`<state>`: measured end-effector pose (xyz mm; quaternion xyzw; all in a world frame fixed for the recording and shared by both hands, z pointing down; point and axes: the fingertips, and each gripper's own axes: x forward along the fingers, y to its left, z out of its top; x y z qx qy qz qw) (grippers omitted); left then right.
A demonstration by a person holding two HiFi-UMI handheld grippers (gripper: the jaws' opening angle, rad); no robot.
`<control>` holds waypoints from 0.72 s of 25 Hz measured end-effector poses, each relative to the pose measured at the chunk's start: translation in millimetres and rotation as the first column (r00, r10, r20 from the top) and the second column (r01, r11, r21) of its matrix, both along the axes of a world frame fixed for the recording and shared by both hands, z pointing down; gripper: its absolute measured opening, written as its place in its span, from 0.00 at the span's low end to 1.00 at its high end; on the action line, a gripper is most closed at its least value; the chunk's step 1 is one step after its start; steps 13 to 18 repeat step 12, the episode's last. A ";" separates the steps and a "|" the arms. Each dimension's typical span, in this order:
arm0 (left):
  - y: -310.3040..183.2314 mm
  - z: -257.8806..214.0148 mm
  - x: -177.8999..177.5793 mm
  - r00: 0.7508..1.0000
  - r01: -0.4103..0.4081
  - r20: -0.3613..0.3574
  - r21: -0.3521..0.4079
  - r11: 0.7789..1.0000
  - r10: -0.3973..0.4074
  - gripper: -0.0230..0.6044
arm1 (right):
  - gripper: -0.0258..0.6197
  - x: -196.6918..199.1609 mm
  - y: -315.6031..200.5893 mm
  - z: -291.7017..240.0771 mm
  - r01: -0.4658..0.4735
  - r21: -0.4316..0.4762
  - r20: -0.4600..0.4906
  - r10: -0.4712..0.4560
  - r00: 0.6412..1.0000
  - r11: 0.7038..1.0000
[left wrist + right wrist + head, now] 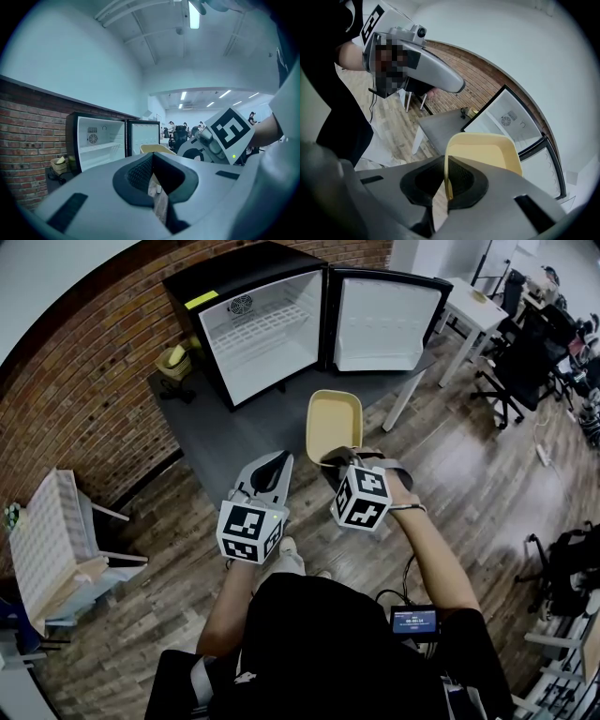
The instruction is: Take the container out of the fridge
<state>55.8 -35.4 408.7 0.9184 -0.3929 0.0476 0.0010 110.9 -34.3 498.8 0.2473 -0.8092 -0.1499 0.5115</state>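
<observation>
- The yellow container [335,425] is outside the fridge, held in the air in front of it, above the near part of the grey worktop [246,439].
- Its hollow inside faces the head camera and looks empty.
- The right tool [339,457] pinches the container by its near wall. In the right gripper view the thin yellow rim [448,180] runs straight down between the two dark pads, one pad on each side of it.
- The left tool [272,470] hangs just beside the right one, near the container but apart from it. Its jaws are pressed together with nothing between them [153,174].
- The fridge [246,326] — small, black, white inside — stands on the far part of the worktop. Its door [384,320] is swung wide to the right, and its wire shelf [253,326] and the floor of the cabinet are bare.
- A stack of yellowish bowls [174,359] sits on the worktop just left of the fridge, against the brick wall [84,371].
- Farther off, on the wooden floor [469,456]: a white table [473,307] to the right of the door, black office chairs [514,367] beyond it, and a white chair [52,540] at the left.
</observation>
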 end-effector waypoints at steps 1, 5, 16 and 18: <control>-0.5 0.6 -0.2 1.000 0.000 0.000 0.000 1.000 0.000 0.06 | 0.12 0.1 -0.3 0.8 0.000 -0.001 0.000 0.000 1.000 1.000; -3.7 1.4 0.8 1.000 -0.002 0.001 -0.001 1.000 0.002 0.06 | 0.12 2.0 -2.4 2.0 -0.001 -0.004 -0.004 0.001 1.000 1.000; -9.8 2.1 7.0 1.000 -0.010 0.002 -0.001 1.000 0.010 0.06 | 0.12 6.2 -7.5 4.7 -0.001 -0.011 -0.009 0.001 1.000 1.000; -9.8 2.1 7.0 1.000 -0.010 0.002 -0.001 1.000 0.010 0.06 | 0.12 6.2 -7.5 4.7 -0.001 -0.011 -0.009 0.001 1.000 1.000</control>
